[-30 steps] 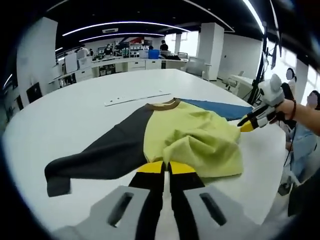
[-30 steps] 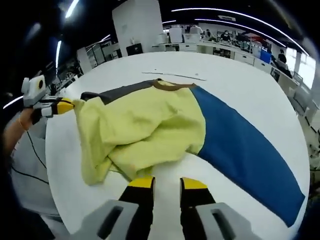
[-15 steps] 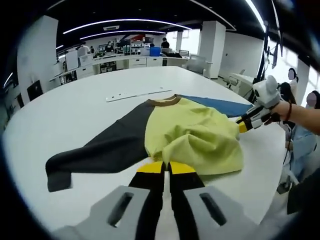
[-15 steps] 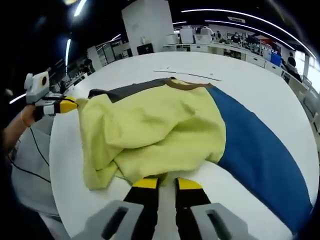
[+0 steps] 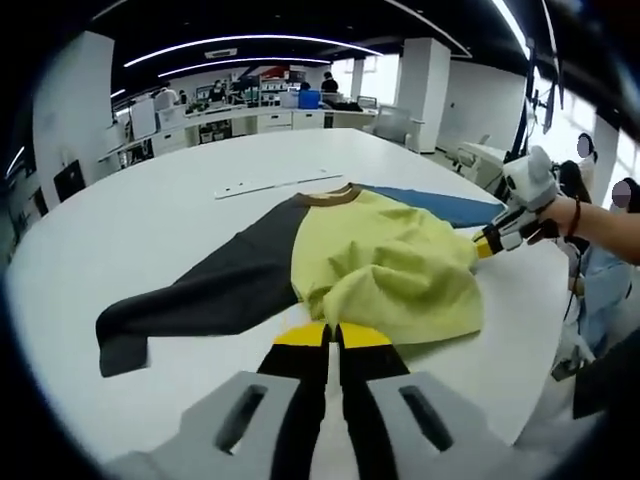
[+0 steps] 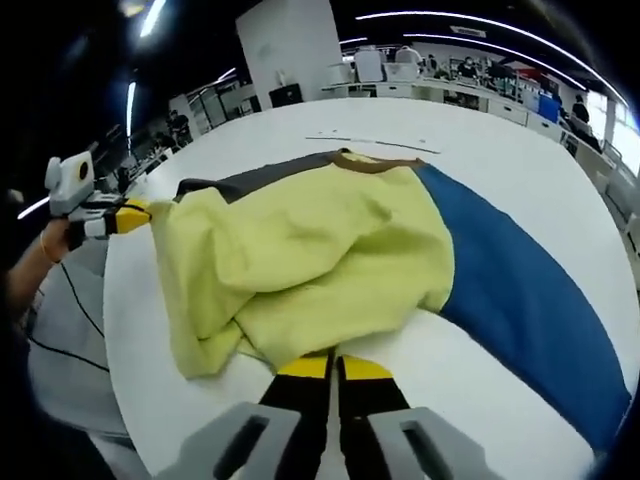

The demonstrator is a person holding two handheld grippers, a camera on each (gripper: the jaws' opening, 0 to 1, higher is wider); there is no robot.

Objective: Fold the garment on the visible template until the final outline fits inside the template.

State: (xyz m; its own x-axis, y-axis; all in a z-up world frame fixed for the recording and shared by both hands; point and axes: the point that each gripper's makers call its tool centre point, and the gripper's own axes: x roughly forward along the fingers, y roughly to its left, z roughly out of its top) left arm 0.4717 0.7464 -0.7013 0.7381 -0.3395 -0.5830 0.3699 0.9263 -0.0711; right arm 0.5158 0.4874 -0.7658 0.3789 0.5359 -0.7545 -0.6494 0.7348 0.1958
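A garment lies on the white table [image 5: 130, 220]: yellow body [image 5: 380, 265], brown collar [image 5: 325, 197], dark grey sleeve [image 5: 200, 300] stretched left, blue sleeve [image 5: 440, 207] behind. My left gripper [image 5: 333, 335] is shut on the near yellow hem. My right gripper [image 5: 488, 245], held by a hand, pinches the hem's other corner. In the right gripper view the yellow body [image 6: 310, 250] is bunched and lifted. There the right gripper [image 6: 335, 368] is shut on its near edge, and the left gripper [image 6: 135, 214] holds the far corner. The blue sleeve [image 6: 520, 290] lies flat to the right.
A thin white strip [image 5: 265, 185] lies on the table beyond the collar, also seen as a strip [image 6: 375, 140] in the right gripper view. Office desks line the far wall. People stand past the table's right edge [image 5: 530, 330].
The right gripper's jaws, open a second ago, have come together on the yellow hem. The left gripper has stayed shut on its corner, and the yellow body sits a little more gathered.
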